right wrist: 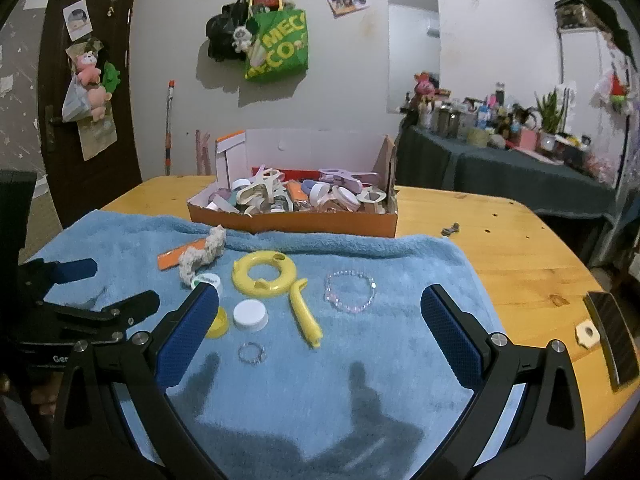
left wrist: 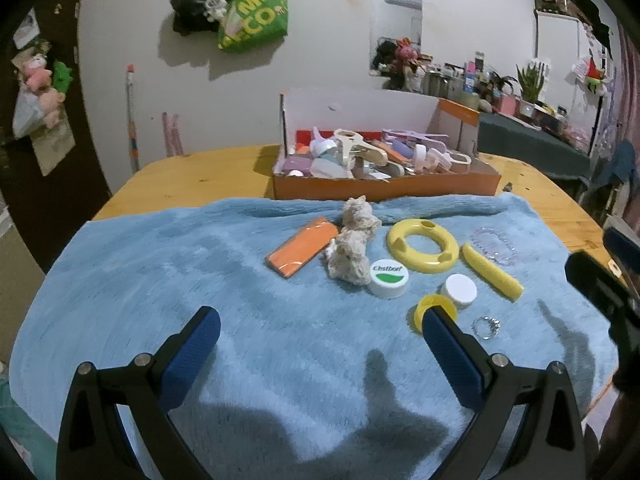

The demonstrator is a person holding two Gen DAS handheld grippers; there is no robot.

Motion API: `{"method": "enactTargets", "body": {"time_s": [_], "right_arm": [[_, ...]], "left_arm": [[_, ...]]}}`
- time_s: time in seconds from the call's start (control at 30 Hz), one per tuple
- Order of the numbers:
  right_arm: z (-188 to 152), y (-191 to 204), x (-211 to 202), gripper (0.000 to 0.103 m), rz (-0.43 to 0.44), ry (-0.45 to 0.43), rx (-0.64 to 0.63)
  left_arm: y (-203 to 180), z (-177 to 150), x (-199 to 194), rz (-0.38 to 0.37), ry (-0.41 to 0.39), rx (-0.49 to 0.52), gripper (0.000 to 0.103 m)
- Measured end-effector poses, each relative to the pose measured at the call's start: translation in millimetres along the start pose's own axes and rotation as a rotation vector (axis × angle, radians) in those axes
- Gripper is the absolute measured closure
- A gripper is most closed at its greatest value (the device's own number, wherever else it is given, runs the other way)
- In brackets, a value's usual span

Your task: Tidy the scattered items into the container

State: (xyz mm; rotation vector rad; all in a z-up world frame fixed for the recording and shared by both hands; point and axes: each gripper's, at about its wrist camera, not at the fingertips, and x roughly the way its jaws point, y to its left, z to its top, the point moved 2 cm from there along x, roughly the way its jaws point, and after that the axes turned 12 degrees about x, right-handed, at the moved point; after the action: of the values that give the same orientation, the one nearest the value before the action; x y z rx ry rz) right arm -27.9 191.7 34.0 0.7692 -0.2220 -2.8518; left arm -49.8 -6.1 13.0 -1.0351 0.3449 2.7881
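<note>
- Both grippers, left gripper (left wrist: 320,332) and right gripper (right wrist: 320,308), hover spread wide, holding nothing.
- Just ahead of the right gripper lies a small wire ring (right wrist: 251,353): light, probably slippery; pinch across its rim.
- Beyond it, the orange box (right wrist: 292,222) waits.

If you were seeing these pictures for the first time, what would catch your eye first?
Probably the orange box at the back of the wooden table, heaped with clips and caps. Next, the yellow ring and yellow stick lying mid-way across the blue towel.
</note>
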Motion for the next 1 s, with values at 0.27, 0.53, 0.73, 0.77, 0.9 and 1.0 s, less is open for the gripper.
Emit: {"method": "enactTargets", "body": {"time_s": [0.27,0.53,0.73,0.77,0.9,1.0], "right_arm": [[42.4,-22.0,34.3,0.000,0.047,0.171,0.072],[59.0,-28.7,70.1,0.000,-0.007,0.278,-0.015],[58.3,-34.8,93.4,0.000,-0.025,0.347,-0.049],[58.1,-37.9,96.2,0.000,-0.023,0.358,-0.043],[59.5,-43.5,102.8,0.000,-0.020,0.383,-0.026],[59.0,-43.0,108.5,0.000,-0.018,0.401,-0.037]], "left_arm": [[20.8,28.4,19.1,-0.111,0.100,0.007,0.000],[32.7,52.4,54.4,-0.149,0.213,0.146,0.000],[47.0,57.4,79.3,-0.167,0.280,0.212,0.000],[49.5,57.5,82.5,-0.168,0.288,0.222,0.000],[55.0,55.7,96.5,-0.176,0.318,0.269,0.000],[52.5,53.6,106.5,-0.234,0.347,0.282,0.000]]}}
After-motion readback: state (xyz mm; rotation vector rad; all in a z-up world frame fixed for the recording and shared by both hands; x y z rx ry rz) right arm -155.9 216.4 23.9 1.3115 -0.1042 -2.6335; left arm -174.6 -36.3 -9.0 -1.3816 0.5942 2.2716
